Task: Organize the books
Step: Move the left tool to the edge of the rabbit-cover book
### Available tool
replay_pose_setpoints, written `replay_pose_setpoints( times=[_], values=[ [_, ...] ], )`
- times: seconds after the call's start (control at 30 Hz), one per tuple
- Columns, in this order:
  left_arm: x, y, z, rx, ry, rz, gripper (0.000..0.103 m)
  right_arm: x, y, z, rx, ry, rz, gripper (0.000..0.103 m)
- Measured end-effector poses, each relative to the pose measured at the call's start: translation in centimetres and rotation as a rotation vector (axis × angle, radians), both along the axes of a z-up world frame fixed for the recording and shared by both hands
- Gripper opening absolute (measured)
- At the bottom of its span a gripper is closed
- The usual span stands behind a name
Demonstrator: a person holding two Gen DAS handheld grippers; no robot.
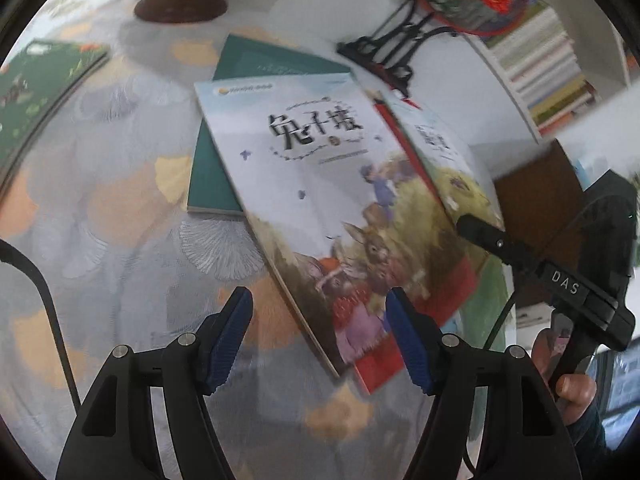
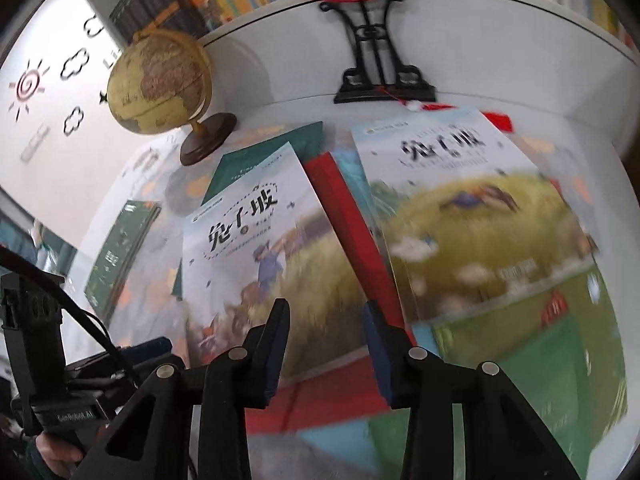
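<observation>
A rabbit picture book [image 1: 316, 184] lies on the table, overlapping a dark green book [image 1: 248, 76] and a red book [image 1: 384, 364]. A second copy [image 1: 448, 156] lies at its right. My left gripper [image 1: 320, 340] is open and empty, hovering over the near corner of the rabbit book. In the right wrist view the same rabbit book [image 2: 256, 248], the red book [image 2: 352, 224] and the second copy [image 2: 480, 224] lie side by side. My right gripper [image 2: 326, 348] is open and empty above the red book. It also shows in the left wrist view [image 1: 520, 256].
A globe [image 2: 160, 84] on a brown base stands at the back left. A black ornament stand [image 2: 380, 68] is at the back wall. Another green book [image 2: 120, 252] lies at the left. A bookshelf [image 1: 540, 64] is behind. The table has a patterned cloth [image 1: 120, 240].
</observation>
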State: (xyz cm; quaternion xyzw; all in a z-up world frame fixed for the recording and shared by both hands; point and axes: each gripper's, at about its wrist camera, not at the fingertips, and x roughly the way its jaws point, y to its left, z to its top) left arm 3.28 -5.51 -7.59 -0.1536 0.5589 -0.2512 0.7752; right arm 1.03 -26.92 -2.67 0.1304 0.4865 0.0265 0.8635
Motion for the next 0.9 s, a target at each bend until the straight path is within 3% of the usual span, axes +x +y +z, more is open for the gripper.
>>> replay_pose_setpoints(
  times=[0.23,0.37,0.47,0.57,0.8,0.9],
  values=[
    [0.1,-0.6,-0.7,0.006,0.007,0.018,0.067,3.0,0.1,-1.9,0.012,0.025,0.030,0.036],
    [-0.3,-1.2,-0.5,-0.027,0.010,-0.013,0.067,2.9,1.4,-2.1,0.054,0.034,0.078,0.036],
    [-0.9,-1.5,-0.5,0.000,-0.002,-0.026,0.067,2.3,2.8,-1.9,0.013,0.026,0.103,0.036],
    [-1.1,-0.9,-0.5,-0.010,0.004,0.002,0.067,2.1,3.1,-1.2,-0.047,-0.010,0.095,0.036],
    [-0.5,-0.5,-0.5,0.001,0.018,0.022,0.067,5.1,1.1,-1.9,-0.008,0.030,0.046,0.036],
    [-0.1,-0.6,-0.9,0.003,0.026,0.026,0.067,5.2,1.5,-2.0,0.008,0.021,0.078,0.050]
  ],
)
